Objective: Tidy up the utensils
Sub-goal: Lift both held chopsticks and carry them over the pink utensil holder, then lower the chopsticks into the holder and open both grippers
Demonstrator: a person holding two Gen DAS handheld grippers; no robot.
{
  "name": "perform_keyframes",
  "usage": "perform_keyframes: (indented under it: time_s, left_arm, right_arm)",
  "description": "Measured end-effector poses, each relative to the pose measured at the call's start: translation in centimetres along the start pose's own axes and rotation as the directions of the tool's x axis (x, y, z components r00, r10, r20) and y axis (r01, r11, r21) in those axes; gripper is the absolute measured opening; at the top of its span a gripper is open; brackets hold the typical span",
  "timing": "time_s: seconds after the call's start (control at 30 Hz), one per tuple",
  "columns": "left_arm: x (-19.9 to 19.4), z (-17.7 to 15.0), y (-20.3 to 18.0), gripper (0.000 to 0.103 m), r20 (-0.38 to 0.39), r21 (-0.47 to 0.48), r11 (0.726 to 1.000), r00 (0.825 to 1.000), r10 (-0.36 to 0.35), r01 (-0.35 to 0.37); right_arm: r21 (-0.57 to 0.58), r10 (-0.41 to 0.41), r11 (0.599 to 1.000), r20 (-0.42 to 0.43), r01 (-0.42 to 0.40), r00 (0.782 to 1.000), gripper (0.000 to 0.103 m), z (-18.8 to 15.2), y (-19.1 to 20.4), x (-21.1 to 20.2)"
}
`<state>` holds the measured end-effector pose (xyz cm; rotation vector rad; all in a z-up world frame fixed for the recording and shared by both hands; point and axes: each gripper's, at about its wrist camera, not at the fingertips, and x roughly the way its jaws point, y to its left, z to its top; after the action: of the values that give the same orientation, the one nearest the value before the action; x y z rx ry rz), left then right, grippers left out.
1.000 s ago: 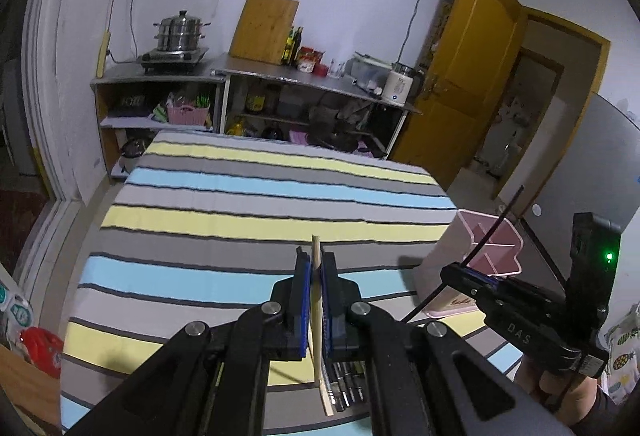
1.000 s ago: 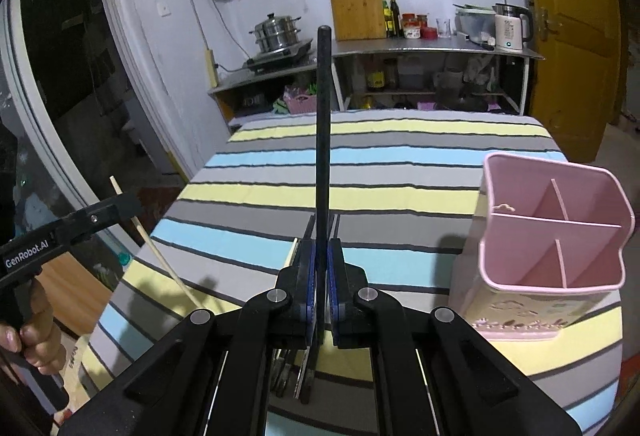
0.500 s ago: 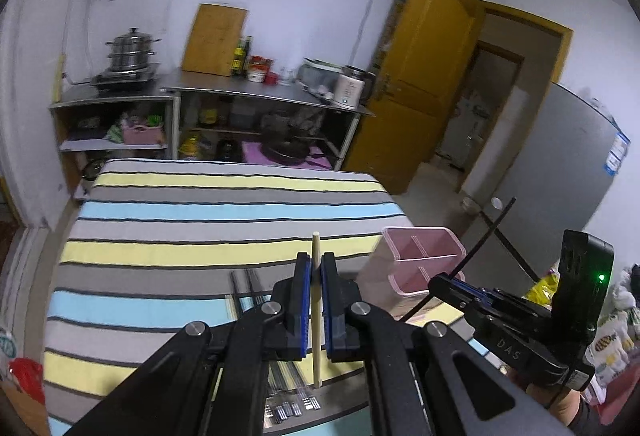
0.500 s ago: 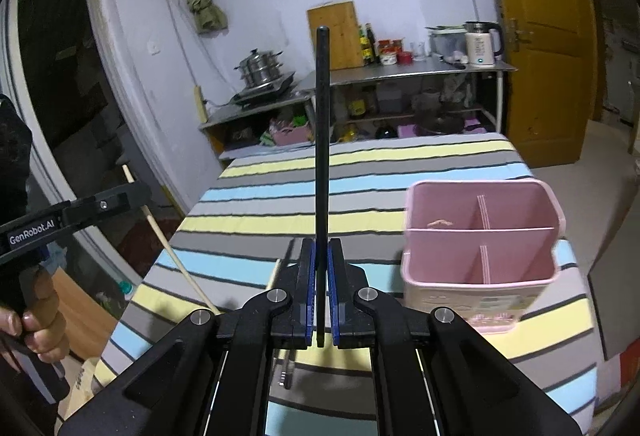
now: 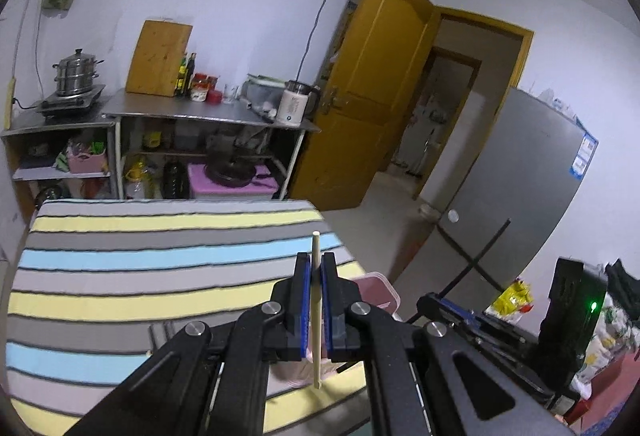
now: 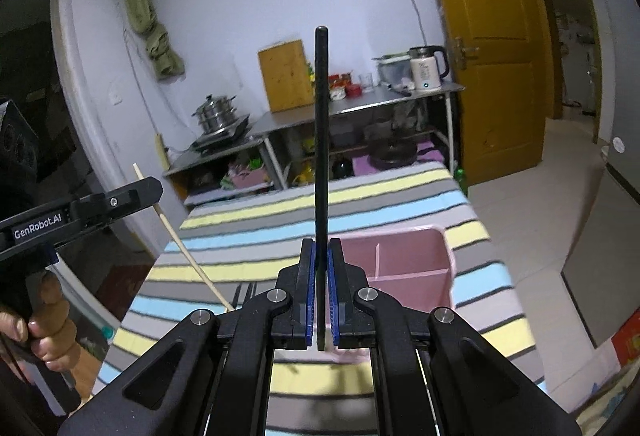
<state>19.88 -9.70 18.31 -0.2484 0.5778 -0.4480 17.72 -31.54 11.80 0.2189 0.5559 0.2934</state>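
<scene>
Currently we're mid-transfer: left gripper (image 5: 316, 300) is clamped on a wooden chopstick (image 5: 316, 276), right gripper (image 6: 321, 292) is clamped on a black utensil handle (image 6: 322, 140), both held upright above the striped table (image 6: 400, 204). Pink divided holder (image 6: 412, 260) sits just beyond the right jaws, partly hidden under the left ones. More utensils (image 6: 244, 294) lie on the cloth nearby. Next, we judge: tip each piece down, line it up over a compartment, lower, then let go.

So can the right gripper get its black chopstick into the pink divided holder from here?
Probably yes: the pink divided holder sits open-topped just beyond the right gripper, nothing between; its black chopstick needs tipping down.
</scene>
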Motion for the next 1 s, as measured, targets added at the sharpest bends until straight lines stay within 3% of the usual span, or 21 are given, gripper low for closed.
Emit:
perform_keyframes:
  time_s: [0.37, 1.0]
  left_arm:
    - [4.9, 1.8, -0.1, 0.005, 0.032, -0.023, 0.999, 0.999, -0.025, 0.025]
    - [11.6, -4.4, 2.1, 0.005, -0.089, -0.005, 1.0, 0.996, -0.007, 0.006]
  right_arm:
    - [0.031, -0.031, 0.999, 0.007, 0.03, 1.0, 0.006, 0.6, -1.7, 2.3]
    - [0.062, -0.051, 0.996, -0.144, 0.06, 0.988, 0.006, -3.5, -2.9, 7.7]
